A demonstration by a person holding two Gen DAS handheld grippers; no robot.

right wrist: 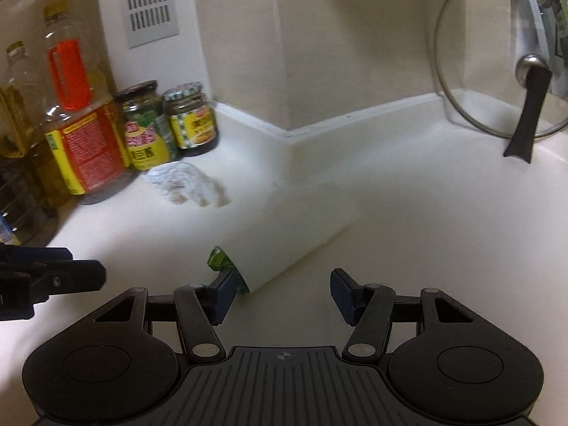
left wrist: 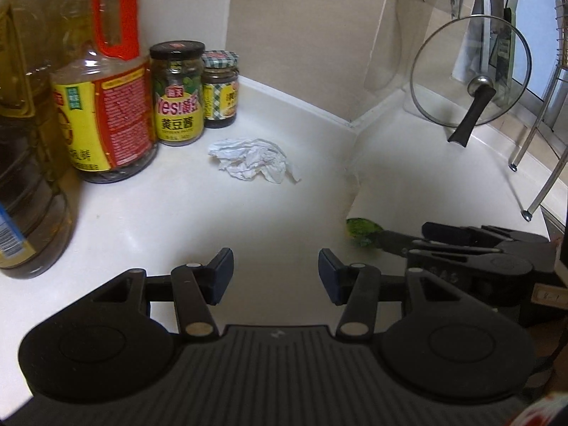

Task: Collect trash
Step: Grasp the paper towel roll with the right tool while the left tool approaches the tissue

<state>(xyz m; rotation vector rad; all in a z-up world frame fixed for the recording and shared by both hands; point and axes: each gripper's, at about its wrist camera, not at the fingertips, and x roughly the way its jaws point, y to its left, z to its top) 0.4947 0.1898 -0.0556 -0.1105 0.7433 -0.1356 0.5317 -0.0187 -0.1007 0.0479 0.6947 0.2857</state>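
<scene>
A crumpled white tissue (left wrist: 254, 159) lies on the white counter (left wrist: 269, 220) in front of the jars; it also shows in the right wrist view (right wrist: 184, 183). A white cylinder-shaped container (right wrist: 291, 234) lies on its side, with a green wrapper (right wrist: 220, 260) at its mouth; the wrapper shows in the left wrist view (left wrist: 362, 229) too. My left gripper (left wrist: 276, 277) is open and empty, short of the tissue. My right gripper (right wrist: 282, 296) is open around the container's near end, its left pad (right wrist: 223, 294) next to the wrapper.
Oil bottles (left wrist: 103, 106) and two sauce jars (left wrist: 179, 96) stand at the back left against the wall. A glass pot lid (left wrist: 470, 72) leans at the back right beside a metal rack (left wrist: 532, 163). The right gripper shows at the left view's right edge (left wrist: 394, 241).
</scene>
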